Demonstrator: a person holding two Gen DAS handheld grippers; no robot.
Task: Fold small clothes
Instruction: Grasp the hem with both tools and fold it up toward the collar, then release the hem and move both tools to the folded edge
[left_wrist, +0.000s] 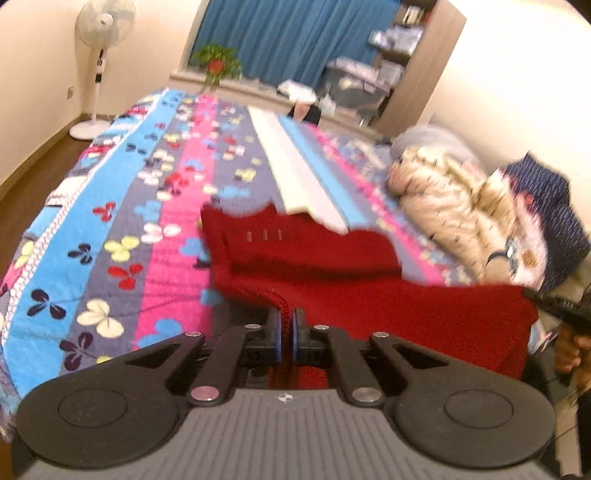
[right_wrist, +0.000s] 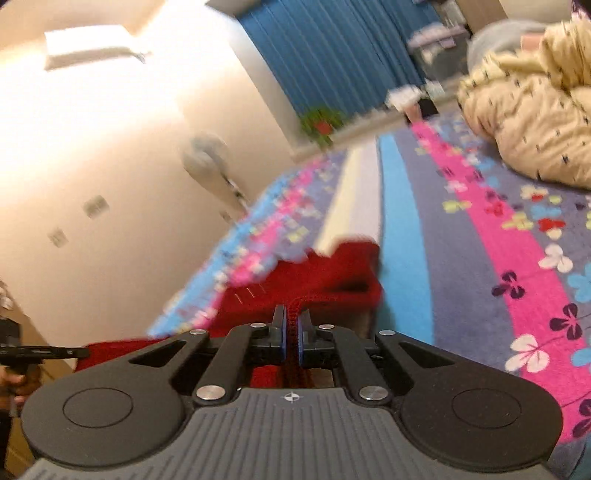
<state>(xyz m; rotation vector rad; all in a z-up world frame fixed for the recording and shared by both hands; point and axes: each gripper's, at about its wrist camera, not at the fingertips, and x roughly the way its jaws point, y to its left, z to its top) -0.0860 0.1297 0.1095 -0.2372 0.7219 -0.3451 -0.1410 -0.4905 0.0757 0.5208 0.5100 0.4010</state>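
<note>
Both the left gripper (left_wrist: 287, 334) and right gripper (right_wrist: 291, 334) are pinching the red knit garment's (left_wrist: 332, 258) edge; they should be lifting evenly, keeping it taut.

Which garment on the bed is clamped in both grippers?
The red knit sweater: left gripper and right gripper are each shut on its edge. The cream padded jacket and the navy garment lie untouched by the wall.
</note>
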